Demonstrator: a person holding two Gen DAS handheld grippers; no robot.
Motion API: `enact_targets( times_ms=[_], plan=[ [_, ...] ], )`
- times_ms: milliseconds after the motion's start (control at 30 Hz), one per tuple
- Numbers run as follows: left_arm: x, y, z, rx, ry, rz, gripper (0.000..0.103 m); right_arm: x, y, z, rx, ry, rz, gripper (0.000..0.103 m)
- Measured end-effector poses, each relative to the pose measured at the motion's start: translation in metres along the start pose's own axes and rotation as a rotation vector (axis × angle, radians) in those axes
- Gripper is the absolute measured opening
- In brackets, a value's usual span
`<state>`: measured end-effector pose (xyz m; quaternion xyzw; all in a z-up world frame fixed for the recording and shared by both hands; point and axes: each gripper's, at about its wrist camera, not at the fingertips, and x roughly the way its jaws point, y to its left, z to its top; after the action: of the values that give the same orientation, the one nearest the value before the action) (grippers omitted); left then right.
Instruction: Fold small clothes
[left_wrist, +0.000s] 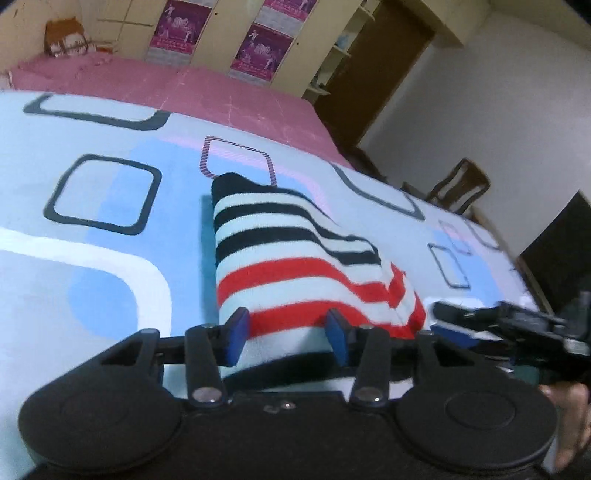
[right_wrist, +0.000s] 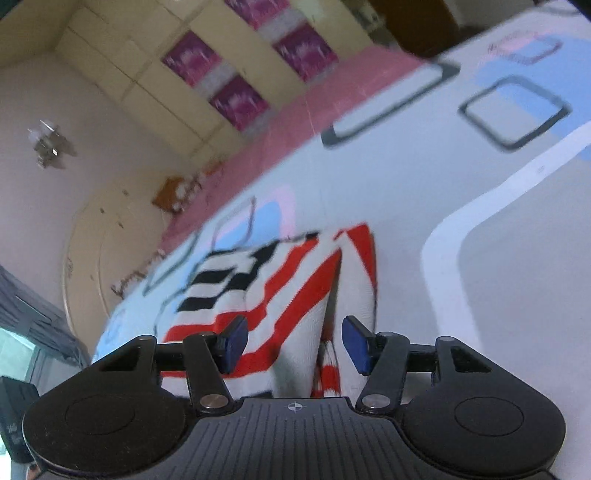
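Observation:
A small white knit garment (left_wrist: 295, 258) with navy and red stripes lies folded on the light blue patterned bedsheet (left_wrist: 92, 258). My left gripper (left_wrist: 287, 332) hovers over its near red-striped end. The jaws stand apart and the blue pads (left_wrist: 236, 332) do not pinch the cloth. The right gripper (left_wrist: 443, 321) shows blurred just past the garment's right corner. In the right wrist view the garment (right_wrist: 258, 295) lies under my right gripper (right_wrist: 295, 343). Those jaws are open, and a raised fold of the cloth runs between them without either pad pressing on it.
A pink cover (left_wrist: 184, 88) takes up the far part of the bed. Behind it stands a cream wardrobe with magenta posters (left_wrist: 258, 51). A wooden chair (left_wrist: 458, 188) and a dark door (left_wrist: 369, 74) are at the right. A hand (left_wrist: 569, 424) shows at the lower right.

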<state>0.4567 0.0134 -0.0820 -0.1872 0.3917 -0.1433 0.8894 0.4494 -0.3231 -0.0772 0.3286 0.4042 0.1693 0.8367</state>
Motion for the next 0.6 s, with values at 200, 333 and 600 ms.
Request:
enact_targets(
  times_ms=[200, 333, 600],
  plan=[
    [0.003, 0.007, -0.002, -0.019, -0.012, -0.071, 0.043, 0.029, 0.014, 0.002, -0.108, 0.031, -0.050, 0.027],
    [0.012, -0.004, -0.002, 0.027, -0.024, -0.128, 0.043, 0.007, 0.032, 0.000, -0.230, -0.070, -0.074, 0.010],
    [0.041, -0.037, 0.011, 0.235, 0.069, -0.046, 0.046, 0.022, -0.002, -0.010, -0.215, -0.057, -0.166, 0.010]
  ],
)
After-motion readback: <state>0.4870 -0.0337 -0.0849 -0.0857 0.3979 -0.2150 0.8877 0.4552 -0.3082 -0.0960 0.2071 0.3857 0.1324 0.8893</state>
